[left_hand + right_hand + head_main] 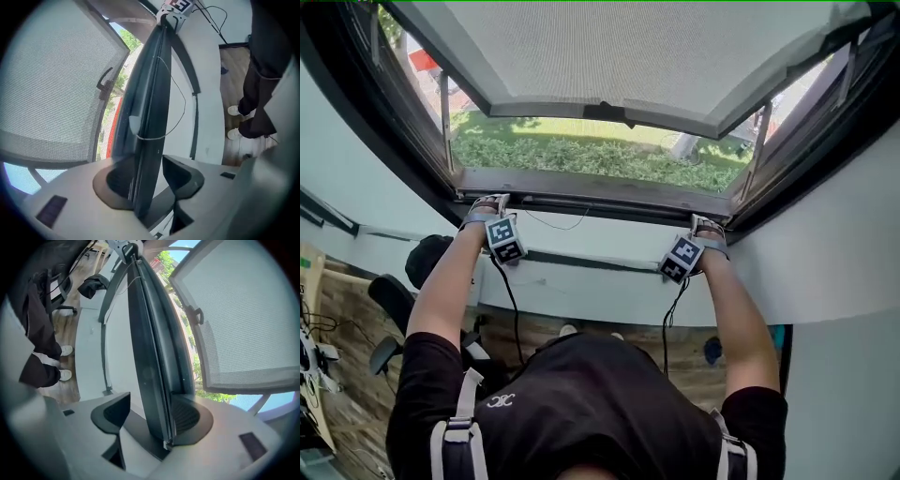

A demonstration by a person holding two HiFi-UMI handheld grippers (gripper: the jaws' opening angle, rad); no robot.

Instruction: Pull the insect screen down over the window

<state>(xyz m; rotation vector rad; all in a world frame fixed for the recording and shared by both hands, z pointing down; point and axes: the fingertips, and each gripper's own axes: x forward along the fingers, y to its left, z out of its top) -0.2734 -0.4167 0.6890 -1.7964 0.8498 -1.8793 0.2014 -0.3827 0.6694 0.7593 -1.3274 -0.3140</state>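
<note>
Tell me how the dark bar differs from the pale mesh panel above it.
The dark bar is slim and lies low at the sill; the mesh panel is wide and tilts outward above. The bar stands between the open jaws of the left gripper and right gripper; neither touches the panel. Both span the window.

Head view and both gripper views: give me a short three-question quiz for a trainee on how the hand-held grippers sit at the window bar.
1. True or false: the left hand-held gripper is clamped shut on the dark bar.
2. What stands between the jaws of the right hand-held gripper? A) only a cord B) the dark bar C) nothing
3. Fill in: the window sash stands ___.

Key
1. False: the jaws are open, with the bar between them and a clear gap to one pad.
2. B
3. open, swung outward over the greenery
</note>
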